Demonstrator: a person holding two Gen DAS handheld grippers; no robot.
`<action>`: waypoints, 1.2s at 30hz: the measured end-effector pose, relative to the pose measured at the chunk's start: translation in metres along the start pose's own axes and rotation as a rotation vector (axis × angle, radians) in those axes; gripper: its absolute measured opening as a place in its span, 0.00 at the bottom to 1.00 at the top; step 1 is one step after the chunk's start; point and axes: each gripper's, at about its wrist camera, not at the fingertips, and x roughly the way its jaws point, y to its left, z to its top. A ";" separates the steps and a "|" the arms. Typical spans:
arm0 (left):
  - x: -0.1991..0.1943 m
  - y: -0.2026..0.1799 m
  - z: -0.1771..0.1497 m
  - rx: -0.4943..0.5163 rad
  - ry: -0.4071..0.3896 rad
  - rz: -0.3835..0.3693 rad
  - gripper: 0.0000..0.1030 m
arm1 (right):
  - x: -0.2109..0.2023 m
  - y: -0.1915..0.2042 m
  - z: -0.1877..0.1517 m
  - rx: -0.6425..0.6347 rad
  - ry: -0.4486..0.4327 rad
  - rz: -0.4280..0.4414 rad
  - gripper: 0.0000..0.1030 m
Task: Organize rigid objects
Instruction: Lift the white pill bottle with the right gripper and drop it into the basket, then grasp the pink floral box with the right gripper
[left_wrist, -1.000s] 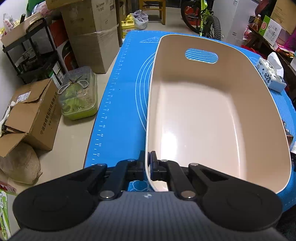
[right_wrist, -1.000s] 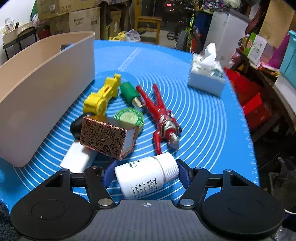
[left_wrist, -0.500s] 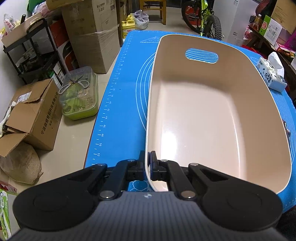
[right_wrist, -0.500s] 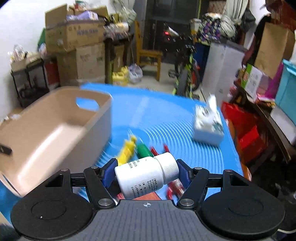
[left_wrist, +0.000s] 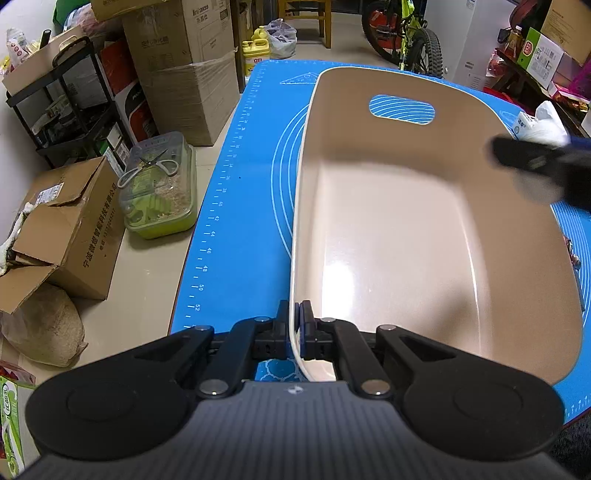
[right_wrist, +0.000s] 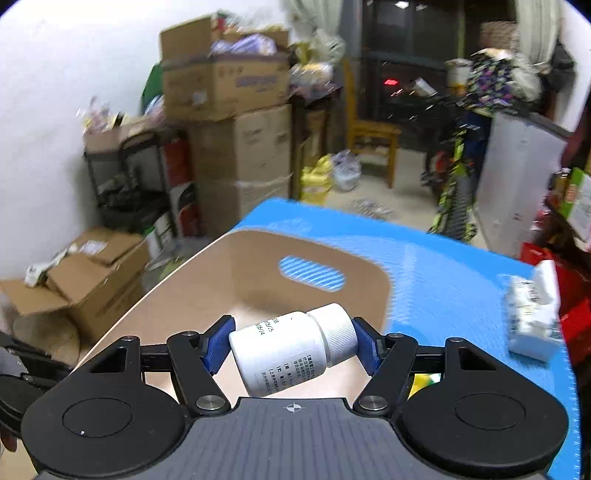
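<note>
A beige plastic bin (left_wrist: 424, 240) with a slot handle stands on the blue mat (left_wrist: 236, 206); nothing lies in it. My left gripper (left_wrist: 296, 325) is shut on the bin's near rim, one finger inside the wall and one outside. My right gripper (right_wrist: 291, 343) is shut on a white pill bottle (right_wrist: 291, 350), held sideways with its ribbed cap to the right, above the bin (right_wrist: 258, 280). In the left wrist view the right gripper (left_wrist: 535, 162) shows as a dark blur over the bin's right rim. The loose toys on the mat are hidden.
A tissue box (right_wrist: 532, 317) lies on the mat right of the bin. Cardboard boxes (left_wrist: 66, 229), a green-lidded container (left_wrist: 159, 192), a black shelf rack (left_wrist: 74, 110) and a bicycle (left_wrist: 406, 33) stand on the floor around the table.
The right gripper rose with the bottle off the mat and swung left until it hangs over the bin; it now enters the left wrist view. The left gripper kept its hold on the rim.
</note>
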 end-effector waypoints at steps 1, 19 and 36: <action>0.000 0.000 0.000 0.002 0.000 0.001 0.06 | 0.009 0.007 0.000 -0.015 0.028 0.008 0.68; 0.001 -0.004 -0.002 0.013 0.003 -0.001 0.06 | 0.052 0.046 -0.017 -0.100 0.242 -0.005 0.76; 0.001 -0.002 -0.001 0.014 0.003 -0.002 0.06 | -0.040 -0.058 -0.042 0.084 0.072 -0.149 0.85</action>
